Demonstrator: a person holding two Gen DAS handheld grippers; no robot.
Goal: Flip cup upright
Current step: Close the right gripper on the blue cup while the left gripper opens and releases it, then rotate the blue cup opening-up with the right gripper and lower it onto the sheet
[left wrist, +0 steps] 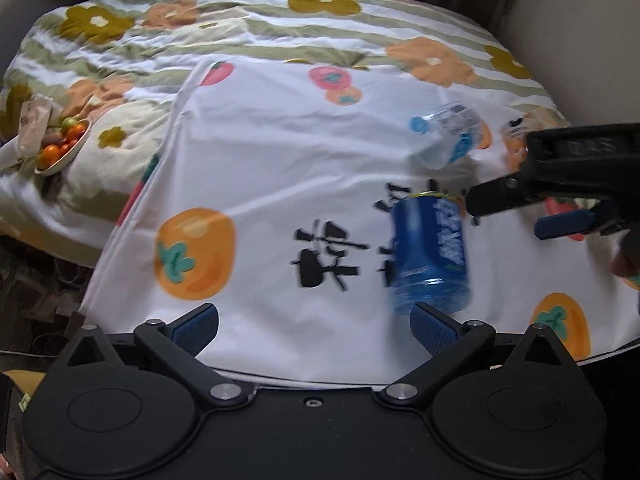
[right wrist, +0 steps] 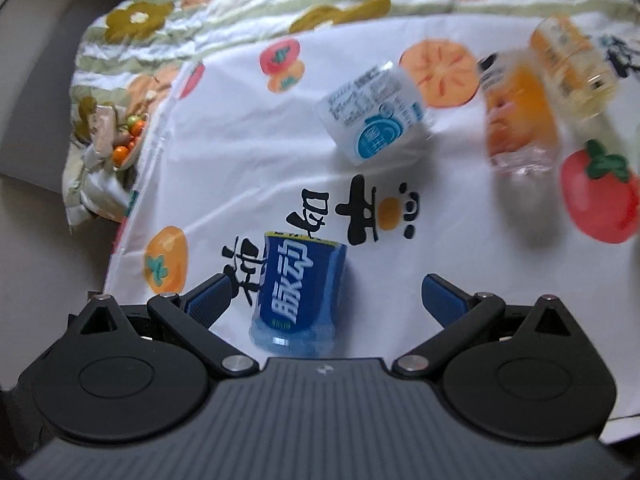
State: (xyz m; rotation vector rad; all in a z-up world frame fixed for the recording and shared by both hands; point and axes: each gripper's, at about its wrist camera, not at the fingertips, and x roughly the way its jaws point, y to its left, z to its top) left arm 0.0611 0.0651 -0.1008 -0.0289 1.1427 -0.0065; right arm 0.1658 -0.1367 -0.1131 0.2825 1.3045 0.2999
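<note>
I am looking down at a white cloth point(right wrist: 256, 184) printed with persimmons and black Chinese characters, spread over a flower-patterned quilt point(left wrist: 224, 36). The blue cup point(right wrist: 298, 292), made from a cut-down drink bottle with white characters on its label, lies on the cloth with its yellow-edged cut rim pointing away from me and its rounded base toward the cameras; I cannot tell whether it is fully on its side or tilted. My right gripper point(right wrist: 324, 300) has its jaws spread wide and holds nothing; the cup sits between them, close to the left finger and well clear of the right one. My left gripper point(left wrist: 314, 326) is also spread wide and empty, and in its view the cup point(left wrist: 430, 252) lies just beyond its right fingertip, not between the jaws. Farther back lie a clear bottle with a blue cap point(left wrist: 444, 134) and, blurred, an orange-labelled bottle point(right wrist: 520, 116). A dish of small tomatoes point(left wrist: 62, 144) rests on the quilt at far left.
</note>
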